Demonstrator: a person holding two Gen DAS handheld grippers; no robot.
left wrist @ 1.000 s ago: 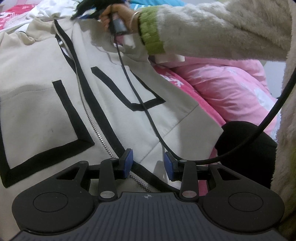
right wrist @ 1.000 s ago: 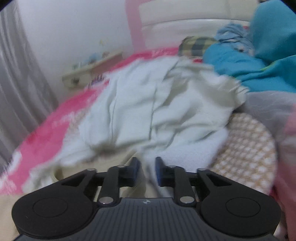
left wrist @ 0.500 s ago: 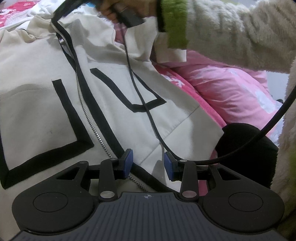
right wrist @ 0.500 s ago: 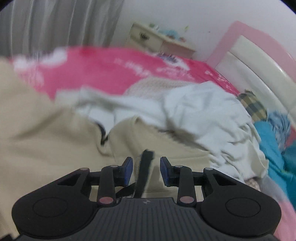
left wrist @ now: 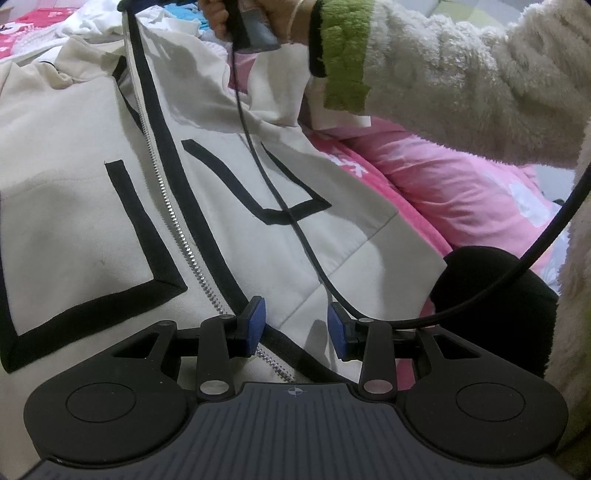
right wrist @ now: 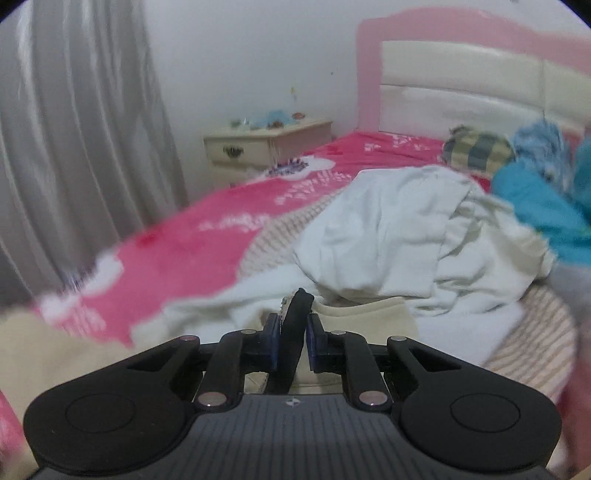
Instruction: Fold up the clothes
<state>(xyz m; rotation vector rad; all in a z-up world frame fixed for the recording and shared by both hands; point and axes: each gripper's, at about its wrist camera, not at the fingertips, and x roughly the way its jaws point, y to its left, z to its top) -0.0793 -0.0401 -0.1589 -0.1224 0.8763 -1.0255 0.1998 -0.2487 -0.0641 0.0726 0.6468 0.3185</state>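
A cream zip jacket [left wrist: 74,221] with black trim lies spread over the bed, its metal zipper [left wrist: 173,218] running down the middle. My left gripper [left wrist: 295,328] hovers open just above the jacket's lower hem, beside the zipper, with nothing between its pads. At the top of the left wrist view, a hand [left wrist: 269,14] in a fluffy sleeve [left wrist: 443,74] holds the other tool at the jacket's upper front edge. In the right wrist view, my right gripper [right wrist: 291,339] is shut on the jacket's black-trimmed zipper edge [right wrist: 295,310], which stands up between the pads.
A black cable [left wrist: 273,192] trails across the jacket. Pink bedding [left wrist: 461,192] and a dark object [left wrist: 491,295] lie to the right. Beyond the right gripper are a white clothes pile [right wrist: 388,229], blue garments [right wrist: 535,199], a nightstand [right wrist: 266,144], curtain [right wrist: 74,147] and headboard [right wrist: 461,74].
The right gripper closed on the jacket's black-trimmed edge and its view swung toward the headboard. The hand rose and pulled the front edge up. The left gripper stayed put.
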